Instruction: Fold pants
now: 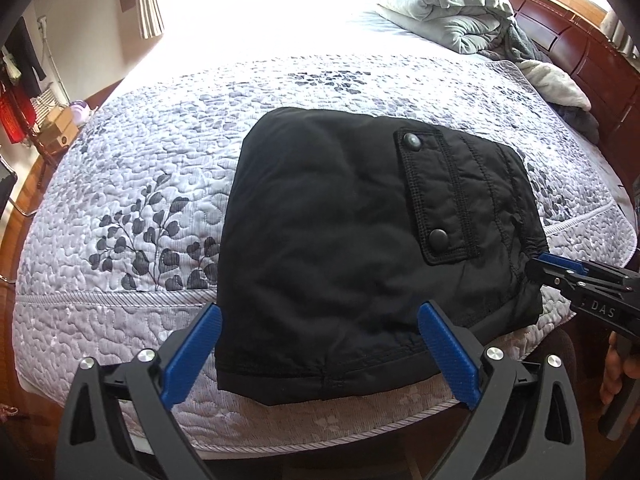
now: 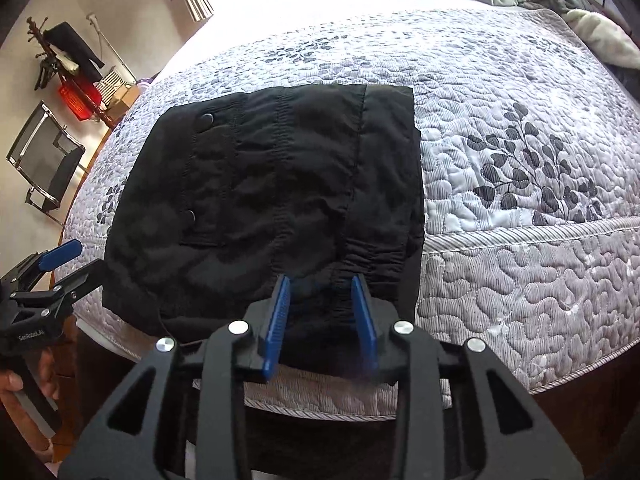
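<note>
black pants (image 1: 352,216), folded compact, are laid on the bed (image 1: 132,184) by its near edge | left gripper (image 1: 320,344) is held released astride their near hem | right gripper (image 2: 324,312), half-parted, grasping nothing, is set at the gathered waistband end

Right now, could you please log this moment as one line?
pants: folded on bed | left gripper: open | right gripper: open at waistband
</note>
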`<state>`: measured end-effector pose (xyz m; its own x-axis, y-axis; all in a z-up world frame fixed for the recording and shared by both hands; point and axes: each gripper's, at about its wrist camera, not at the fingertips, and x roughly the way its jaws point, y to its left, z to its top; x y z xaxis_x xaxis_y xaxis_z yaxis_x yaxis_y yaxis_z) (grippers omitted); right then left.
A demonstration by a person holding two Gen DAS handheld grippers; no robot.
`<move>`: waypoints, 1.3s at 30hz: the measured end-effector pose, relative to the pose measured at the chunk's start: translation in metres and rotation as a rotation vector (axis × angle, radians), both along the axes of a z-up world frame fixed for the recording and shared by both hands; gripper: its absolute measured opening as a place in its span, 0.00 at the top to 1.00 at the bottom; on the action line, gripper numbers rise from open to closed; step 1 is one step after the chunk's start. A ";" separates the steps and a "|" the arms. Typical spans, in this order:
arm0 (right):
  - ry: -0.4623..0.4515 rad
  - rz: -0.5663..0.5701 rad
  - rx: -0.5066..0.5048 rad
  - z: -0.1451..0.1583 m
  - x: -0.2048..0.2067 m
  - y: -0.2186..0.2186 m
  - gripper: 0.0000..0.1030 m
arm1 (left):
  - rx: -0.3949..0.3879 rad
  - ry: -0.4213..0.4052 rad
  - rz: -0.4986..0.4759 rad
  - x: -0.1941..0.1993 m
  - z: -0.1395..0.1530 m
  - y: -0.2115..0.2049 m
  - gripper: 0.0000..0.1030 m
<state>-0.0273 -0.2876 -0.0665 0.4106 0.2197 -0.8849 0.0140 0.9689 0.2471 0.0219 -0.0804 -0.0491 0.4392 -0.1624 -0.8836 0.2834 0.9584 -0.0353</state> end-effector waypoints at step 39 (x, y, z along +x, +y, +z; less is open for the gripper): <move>0.049 -0.069 0.122 -0.017 0.027 -0.049 0.14 | -0.359 0.391 -0.038 0.100 -0.039 0.070 0.04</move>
